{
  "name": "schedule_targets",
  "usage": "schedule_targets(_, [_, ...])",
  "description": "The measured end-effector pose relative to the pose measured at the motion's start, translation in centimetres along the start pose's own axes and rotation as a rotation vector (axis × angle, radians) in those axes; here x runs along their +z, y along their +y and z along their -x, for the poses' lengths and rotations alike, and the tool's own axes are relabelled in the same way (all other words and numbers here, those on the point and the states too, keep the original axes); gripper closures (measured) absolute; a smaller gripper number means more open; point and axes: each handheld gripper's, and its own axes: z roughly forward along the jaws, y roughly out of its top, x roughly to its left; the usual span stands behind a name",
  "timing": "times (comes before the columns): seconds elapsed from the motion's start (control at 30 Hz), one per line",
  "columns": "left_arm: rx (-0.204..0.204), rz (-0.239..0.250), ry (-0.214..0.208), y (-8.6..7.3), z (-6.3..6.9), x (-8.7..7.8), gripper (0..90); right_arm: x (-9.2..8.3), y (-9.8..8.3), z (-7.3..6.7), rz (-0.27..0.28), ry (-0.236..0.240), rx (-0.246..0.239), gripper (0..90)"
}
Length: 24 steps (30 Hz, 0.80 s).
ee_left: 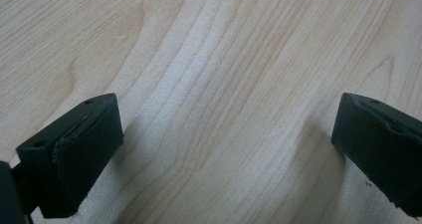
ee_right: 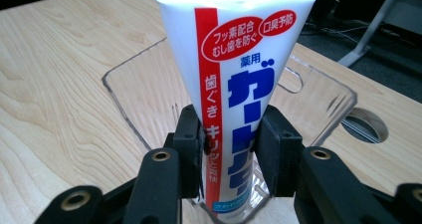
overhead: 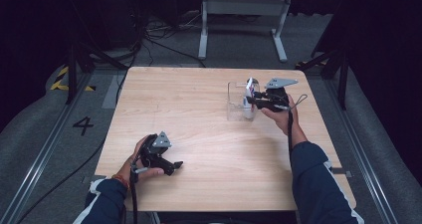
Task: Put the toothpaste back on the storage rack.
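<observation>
Pale wood grain covers the table [overhead: 199,109], and dark floor with cables lies behind it. On the far right part of the table stands a clear plastic container [overhead: 238,102], and a white toothpaste tube [ee_right: 238,84] with red and blue Japanese print stands upright in it, cap end down, as far as the right gripper view lets me see.

Several things could go wrong from here, in my judgement. The container is light and open, so a sideways pull on the tube could tip it or slide it over the smooth wood. The tube is soft; a hard squeeze near its lower part could press paste toward the cap, and a loose squeeze could let it slip between the pads. If the tube is released while it leans, it may fall against the thin wall and turn the container over.

Regarding the tongs: the right gripper [ee_right: 231,152] is clamped on the toothpaste tube, both black pads pressing its narrow lower half just above the container's rim. The left gripper [ee_left: 226,149] rests low over bare wood at the near left, its jaws wide apart, holding and touching nothing.
</observation>
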Motion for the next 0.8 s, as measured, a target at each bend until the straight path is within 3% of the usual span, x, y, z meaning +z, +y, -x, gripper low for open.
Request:
schedule_targets(0.1, [0.0,0.0,0.0,0.0,0.0,0.0,0.2,0.35,-0.2,-0.14,-0.03,-0.009,-0.012,65.4])
schedule_targets(0.4, [0.0,0.0,0.0,0.0,0.0,0.0,0.2,0.35,-0.35,-0.16,-0.02,-0.006,0.007,64.4])
schedule_targets(0.8, [0.0,0.0,0.0,0.0,0.0,0.0,0.2,0.47,-0.3,-0.52,-0.013,-0.008,0.02,54.6])
